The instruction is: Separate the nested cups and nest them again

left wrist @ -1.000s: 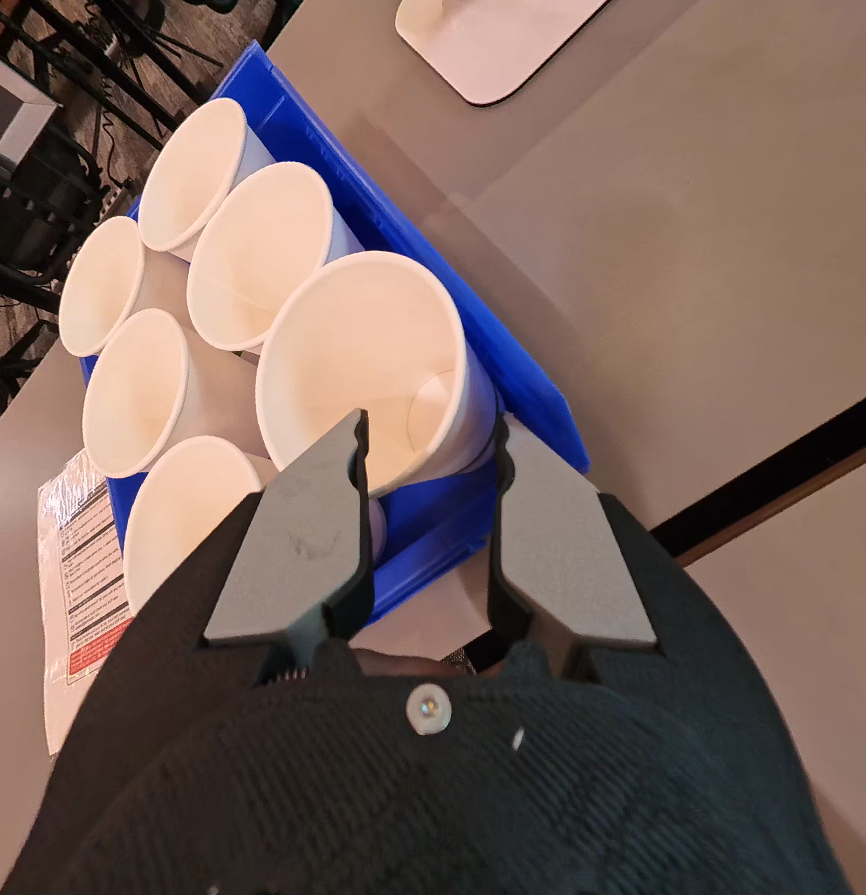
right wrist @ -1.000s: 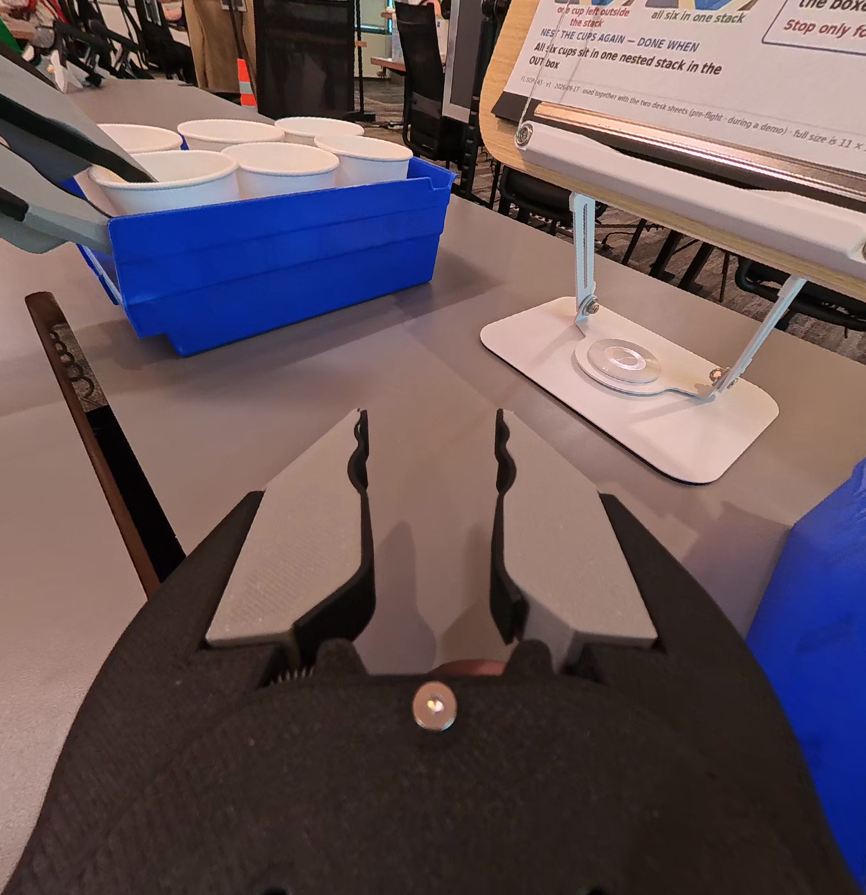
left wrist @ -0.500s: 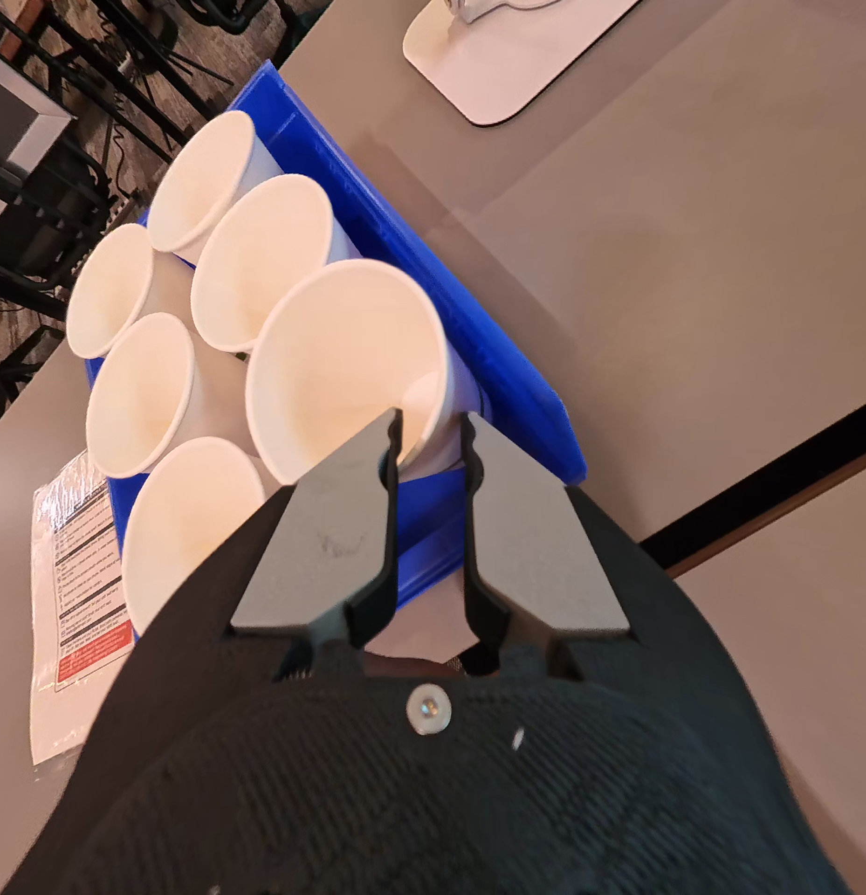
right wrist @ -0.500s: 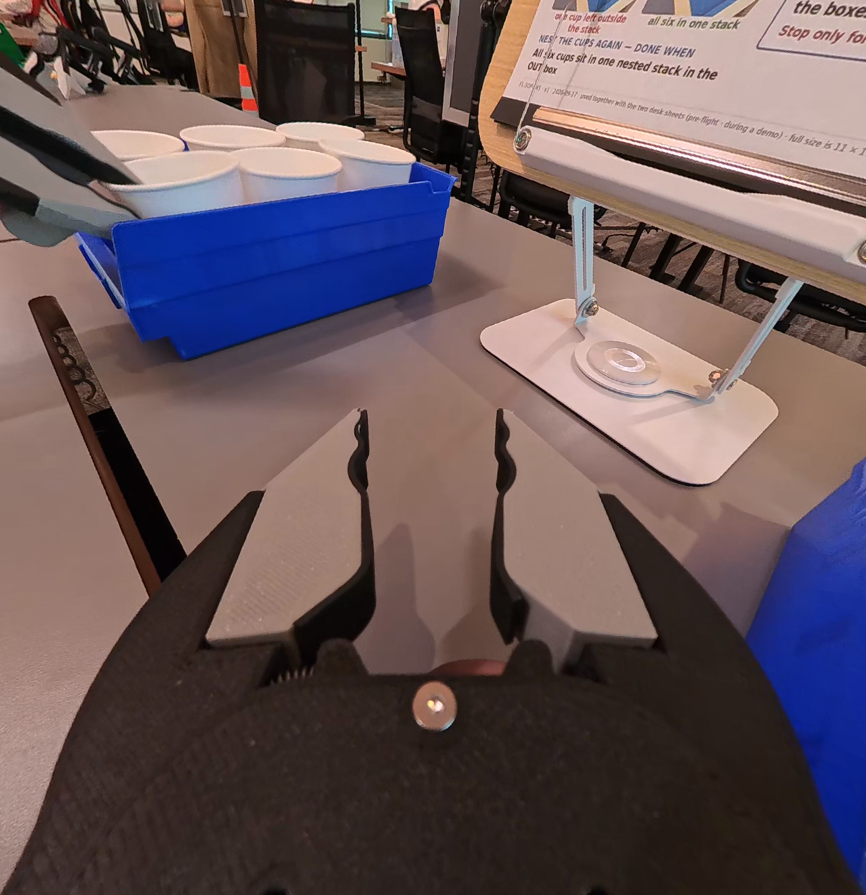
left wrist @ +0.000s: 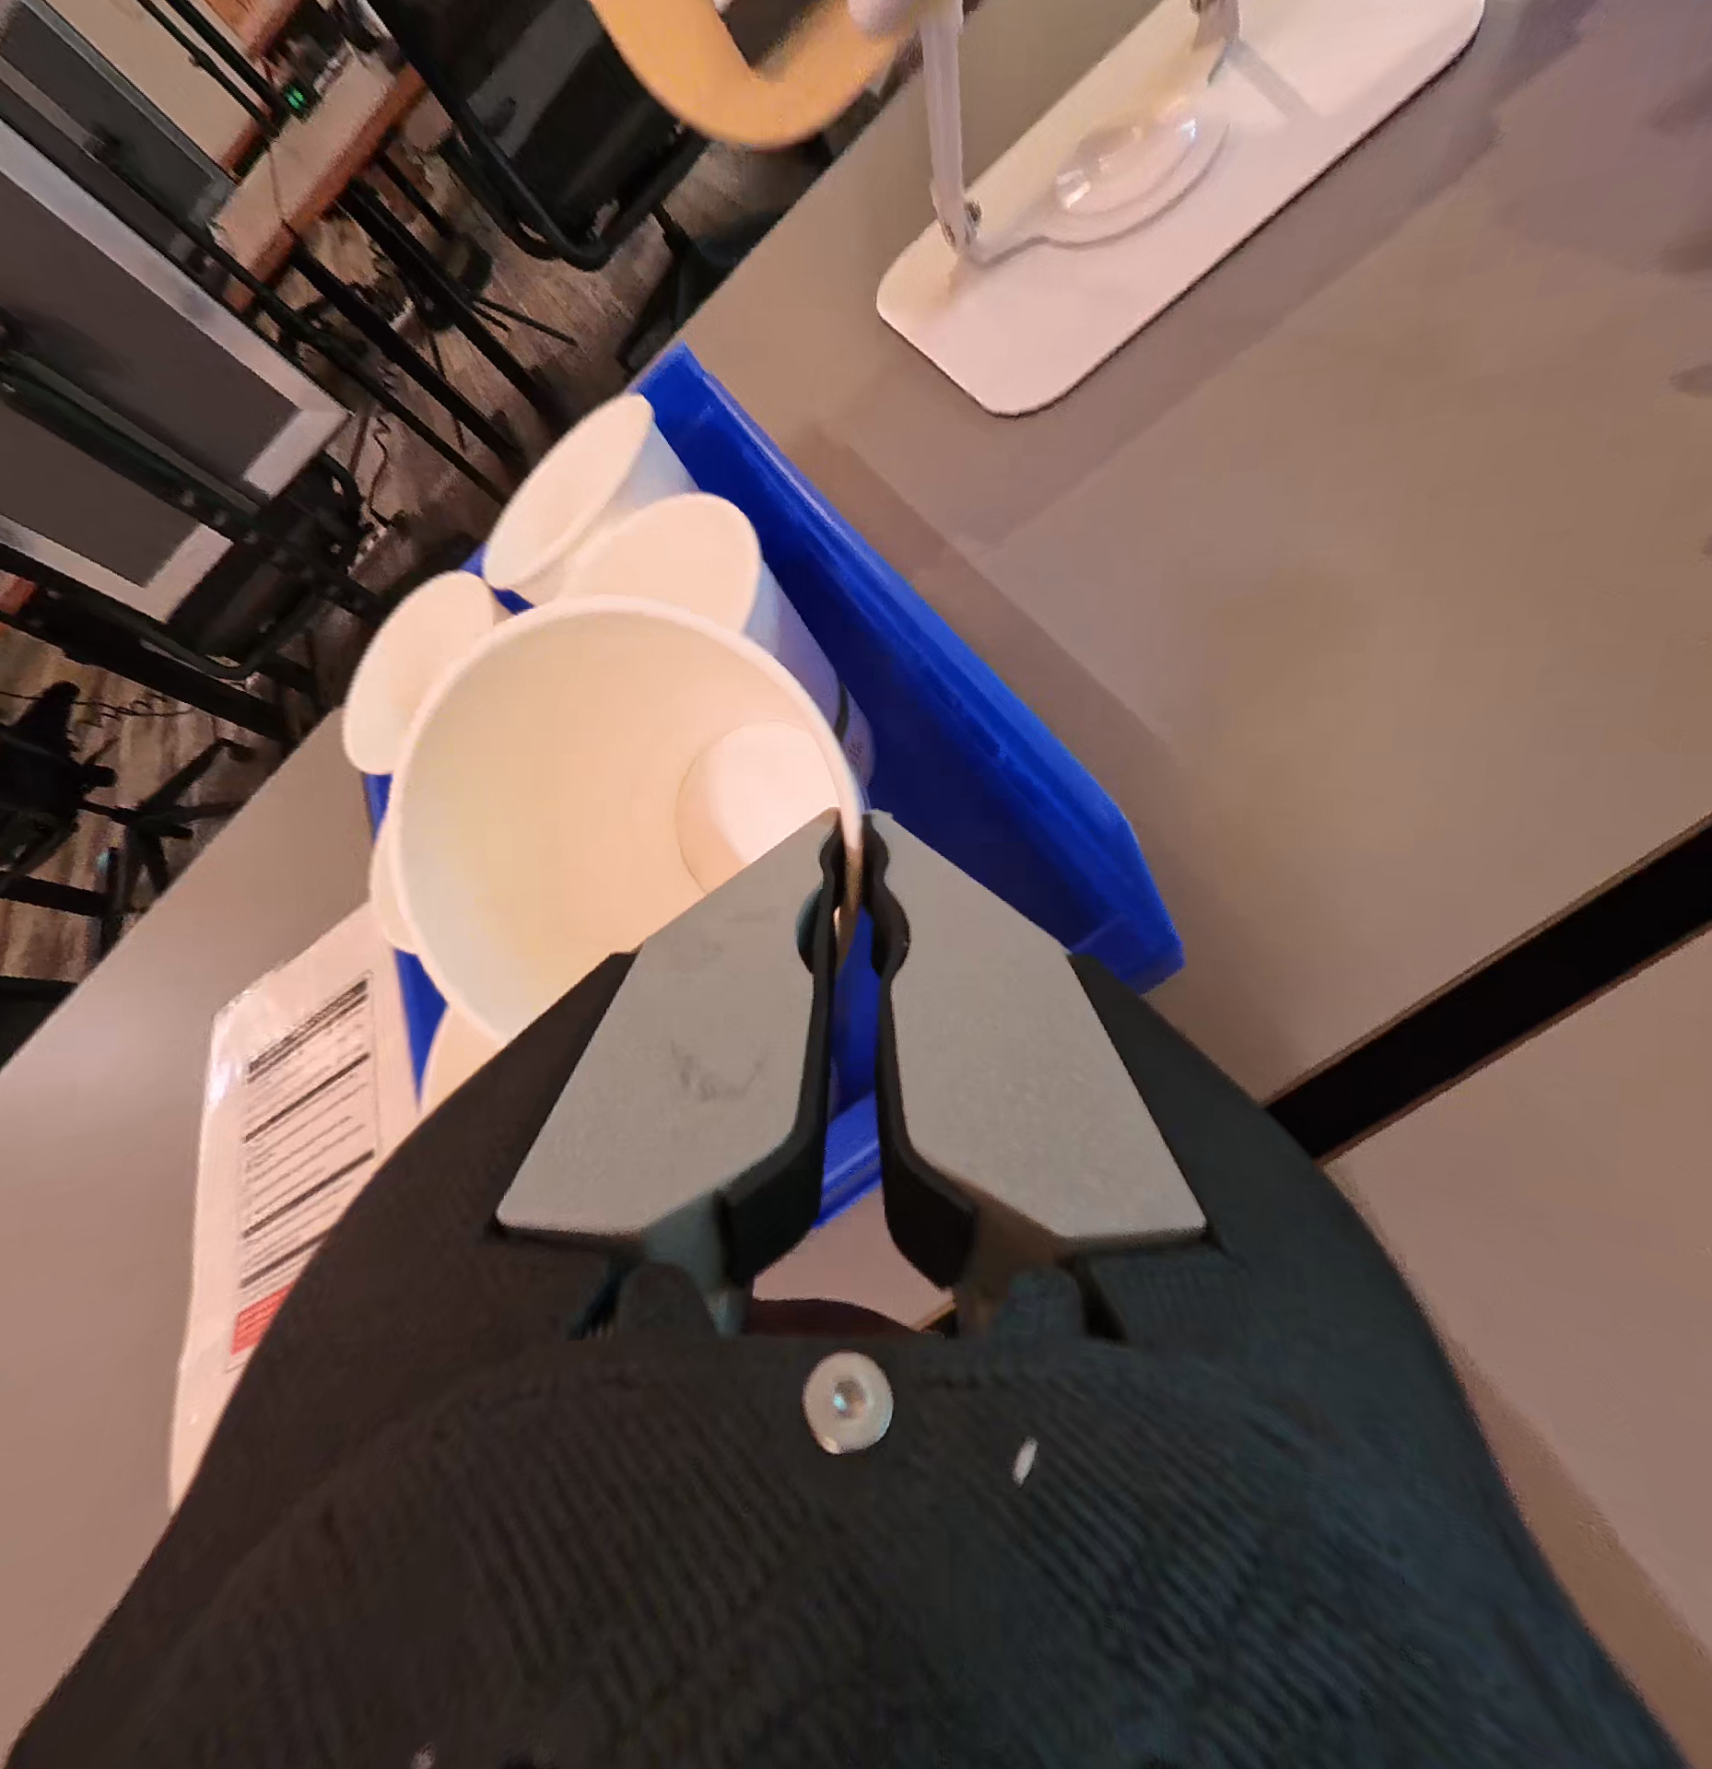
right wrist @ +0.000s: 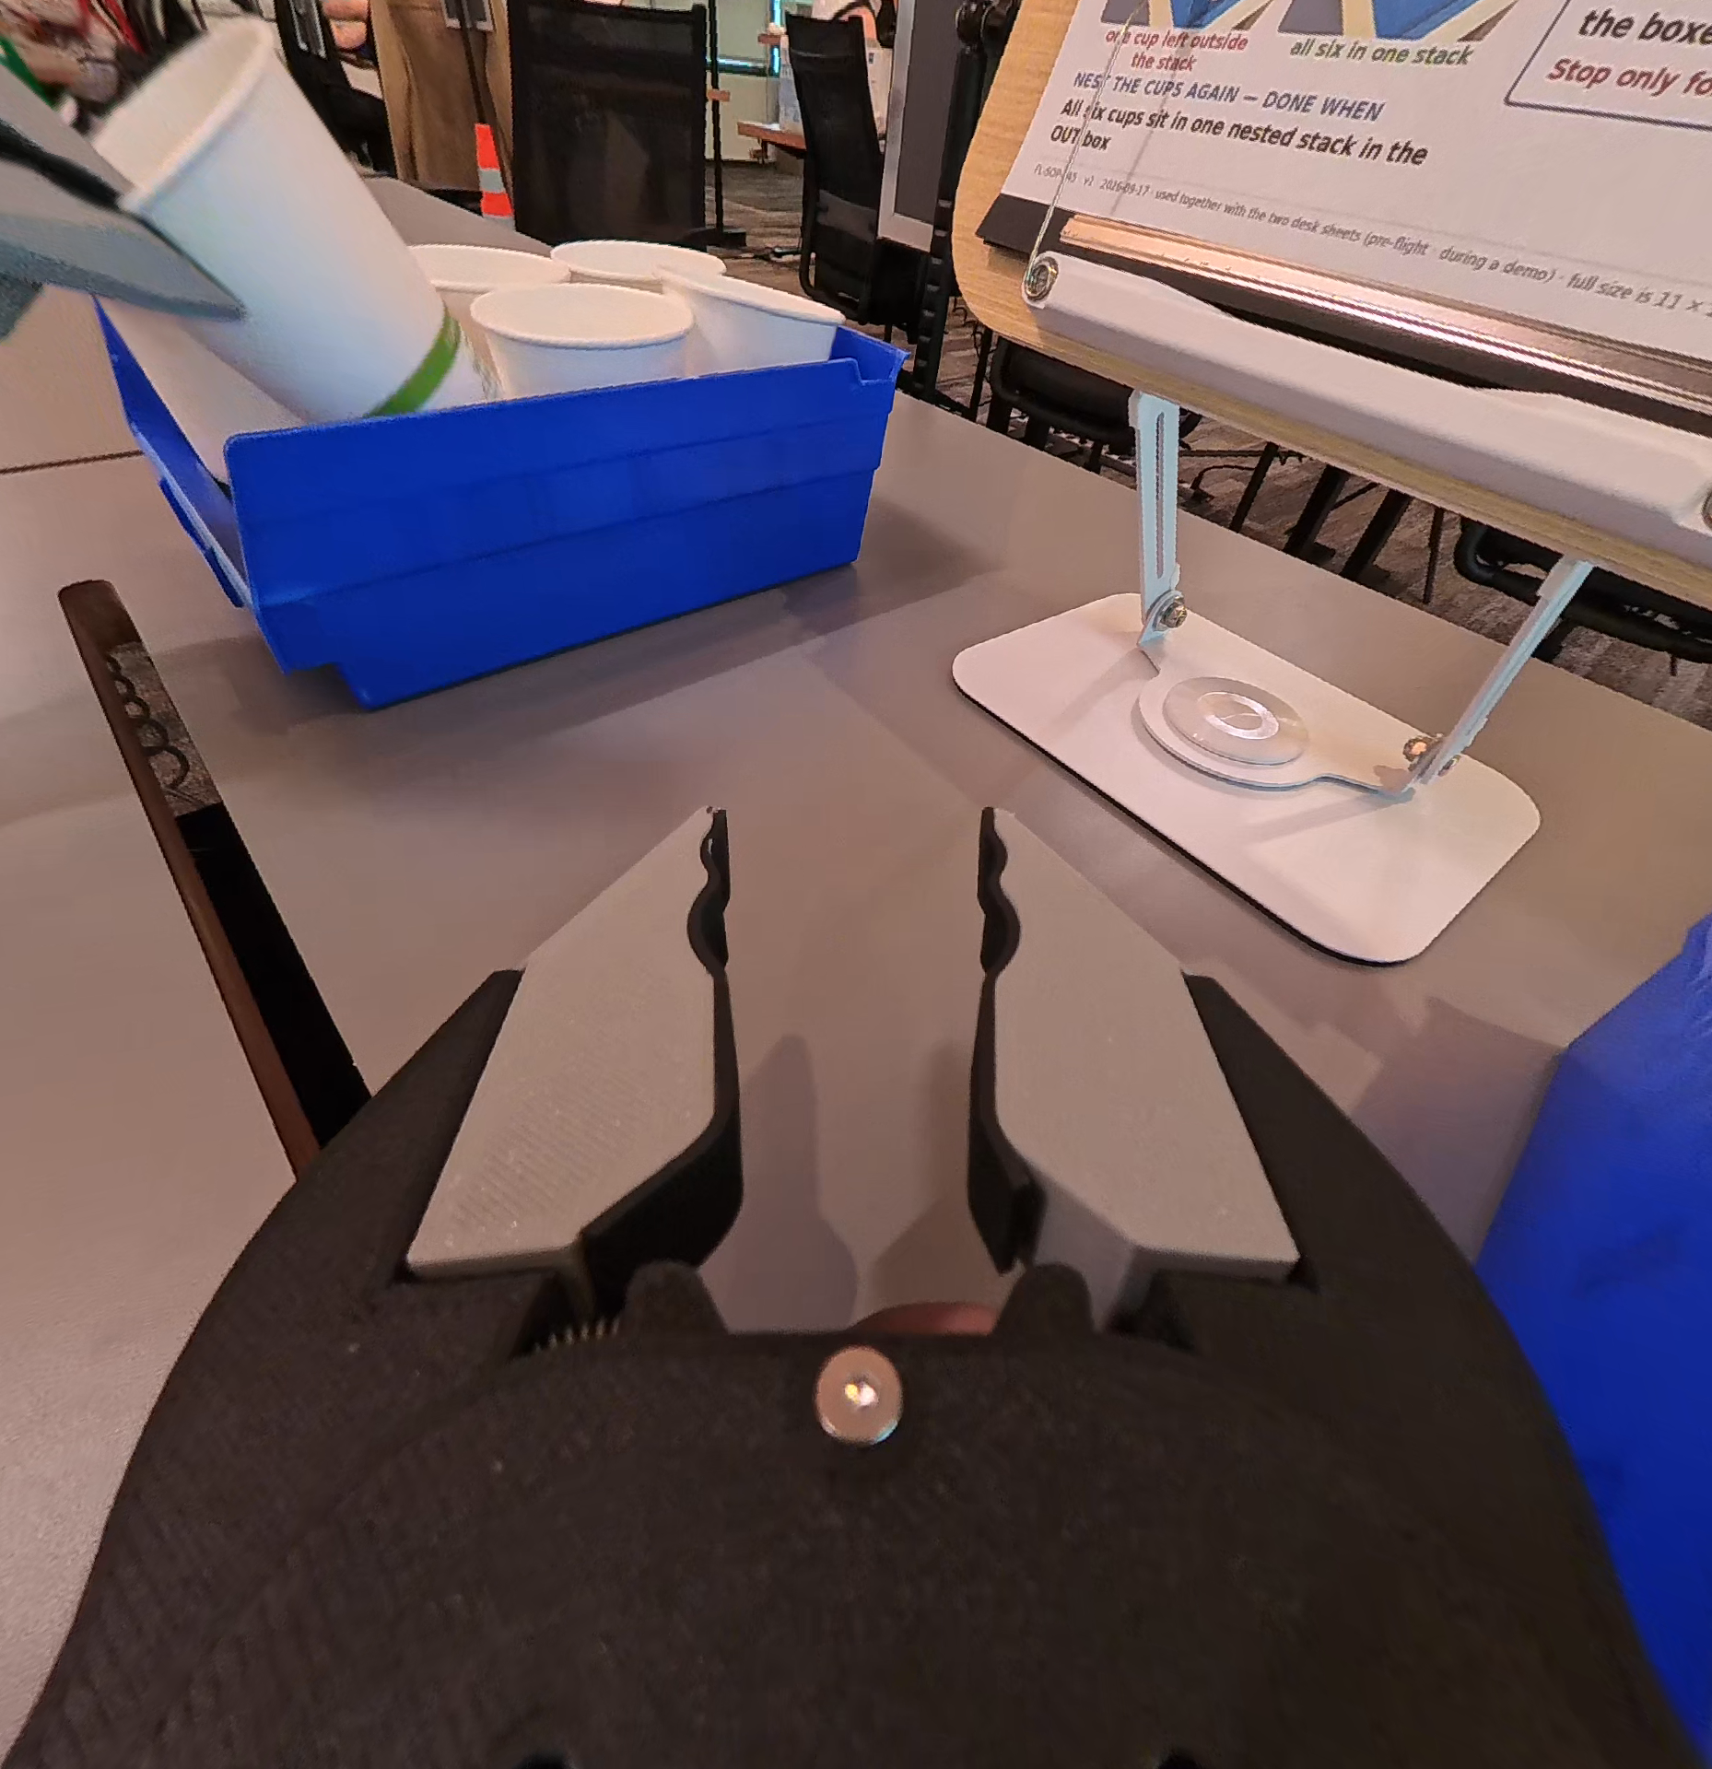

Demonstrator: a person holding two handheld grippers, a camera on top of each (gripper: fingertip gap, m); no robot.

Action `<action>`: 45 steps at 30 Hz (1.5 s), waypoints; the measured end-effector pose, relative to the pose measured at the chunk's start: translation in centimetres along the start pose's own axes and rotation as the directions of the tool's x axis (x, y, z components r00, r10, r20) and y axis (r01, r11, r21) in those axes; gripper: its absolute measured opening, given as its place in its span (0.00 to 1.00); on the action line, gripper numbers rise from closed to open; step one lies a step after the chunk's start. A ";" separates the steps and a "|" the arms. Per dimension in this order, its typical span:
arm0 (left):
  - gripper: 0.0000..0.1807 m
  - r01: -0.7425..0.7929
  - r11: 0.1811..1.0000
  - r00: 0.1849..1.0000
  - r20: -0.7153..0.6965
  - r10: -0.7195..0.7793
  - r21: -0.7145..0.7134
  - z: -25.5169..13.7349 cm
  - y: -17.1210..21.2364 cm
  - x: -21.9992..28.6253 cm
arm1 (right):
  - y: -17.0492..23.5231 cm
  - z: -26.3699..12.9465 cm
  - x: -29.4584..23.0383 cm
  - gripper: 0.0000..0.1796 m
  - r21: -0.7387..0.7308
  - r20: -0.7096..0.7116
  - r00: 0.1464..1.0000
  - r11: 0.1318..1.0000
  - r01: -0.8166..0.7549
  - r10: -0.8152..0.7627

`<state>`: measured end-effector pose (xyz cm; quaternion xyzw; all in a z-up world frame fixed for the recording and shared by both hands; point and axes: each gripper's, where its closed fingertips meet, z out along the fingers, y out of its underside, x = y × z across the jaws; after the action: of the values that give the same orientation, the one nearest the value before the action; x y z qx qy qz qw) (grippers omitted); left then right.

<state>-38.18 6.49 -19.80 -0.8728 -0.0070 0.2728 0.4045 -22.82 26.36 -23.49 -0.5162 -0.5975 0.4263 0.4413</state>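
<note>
My left gripper [left wrist: 854, 842] is shut on the rim of a white paper cup [left wrist: 565, 794] and holds it tilted, partly raised out of the blue bin [left wrist: 967, 727]. In the right wrist view the same cup [right wrist: 287, 249] shows a green band near its base, which is still within the bin [right wrist: 565, 536]. Several other white cups [right wrist: 584, 335] stand upright in the bin. My right gripper [right wrist: 852, 842] is open and empty, low over the grey table, apart from the bin.
A white stand base [right wrist: 1245, 766] carrying a tilted instruction board [right wrist: 1360, 191] is at the right. A second blue bin [right wrist: 1637, 1244] sits at the right edge. A plastic packet with a label [left wrist: 278, 1149] lies left of the bin. A dark table seam [right wrist: 211, 881] runs on the left. The gap from one gripper's tips to the other's is roughly 25 centimeters.
My left gripper closed on the nearest cup's rim and lifted and tilted it out from among the other cups. The right gripper has stayed open and barely moved.
</note>
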 end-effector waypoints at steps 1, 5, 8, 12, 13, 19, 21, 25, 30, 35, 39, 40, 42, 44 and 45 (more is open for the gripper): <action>0.00 0.004 1.000 1.000 0.001 -0.004 0.008 -0.4 -0.6 -0.2 | 0.0 0.0 0.0 0.27 0.000 0.000 1.000 1.000 -0.001 0.001; 0.00 -0.029 0.997 0.999 0.040 0.026 0.072 -2.2 -3.8 -1.1 | 0.3 0.2 0.0 0.27 -0.012 0.001 1.000 1.000 0.003 -0.003; 0.00 -0.049 0.988 0.997 0.062 0.040 0.148 -3.8 -6.7 -1.1 | 0.2 0.1 0.0 0.27 -0.008 -0.001 1.000 1.000 0.002 -0.002; 0.00 -0.098 0.980 0.995 0.045 0.091 0.175 -4.4 -8.7 0.6 | 0.3 0.2 0.0 0.28 -0.012 0.005 1.000 1.000 -0.005 0.005; 0.00 -0.114 0.978 0.993 0.051 0.107 0.174 -4.3 -8.9 0.9 | 0.3 0.2 0.0 0.27 -0.013 0.005 1.000 1.000 -0.003 0.003; 0.00 -0.116 0.979 0.993 0.021 0.114 0.166 -3.3 -8.7 2.1 | 0.1 0.1 -0.1 0.27 -0.002 0.008 1.000 1.000 -0.007 0.007; 0.00 -0.119 0.979 0.993 0.010 0.119 0.167 -2.9 -8.8 2.6 | 0.1 0.1 -0.1 0.27 -0.002 0.008 1.000 1.000 -0.004 0.004; 0.00 -0.133 0.974 0.991 -0.004 0.136 0.183 -2.3 -9.6 3.8 | 0.0 0.1 -0.1 0.27 0.000 0.006 1.000 1.000 -0.003 0.003; 0.00 -0.140 0.969 0.988 -0.043 0.151 0.202 -1.2 -10.6 5.8 | -0.1 0.0 -0.1 0.27 0.005 0.008 1.000 1.000 -0.014 0.014; 0.00 -0.152 0.966 0.983 -0.067 0.169 0.208 -0.2 -11.0 7.5 | -0.2 0.0 -0.1 0.27 0.010 0.008 1.000 1.000 -0.014 0.014; 0.00 -0.146 0.964 0.981 -0.090 0.169 0.220 0.4 -11.4 8.8 | -0.5 -0.2 -0.1 0.27 0.020 0.004 1.000 1.000 -0.013 0.013; 0.00 -0.148 0.964 0.980 -0.097 0.173 0.222 0.6 -11.5 9.2 | -0.6 -0.3 0.0 0.27 0.027 0.002 1.000 1.000 -0.014 0.014; 0.00 -0.157 0.962 0.976 -0.111 0.185 0.222 1.0 -11.6 10.1 | -1.1 -0.6 0.0 0.27 0.052 -0.001 1.000 0.998 -0.020 0.020; 0.00 -0.172 0.960 0.972 -0.122 0.202 0.222 1.6 -11.6 11.1 | -1.8 -1.0 0.1 0.27 0.089 0.000 0.999 0.995 -0.038 0.038; 0.00 -0.179 0.958 0.969 -0.127 0.211 0.225 1.9 -11.7 11.6 | -2.2 -1.2 0.2 0.27 0.109 0.004 0.999 0.993 -0.053 0.052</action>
<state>-26.78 18.37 -17.92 -0.8392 0.1388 0.2445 0.4655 -22.21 26.38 -21.05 -0.5065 -0.5598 0.4703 0.4571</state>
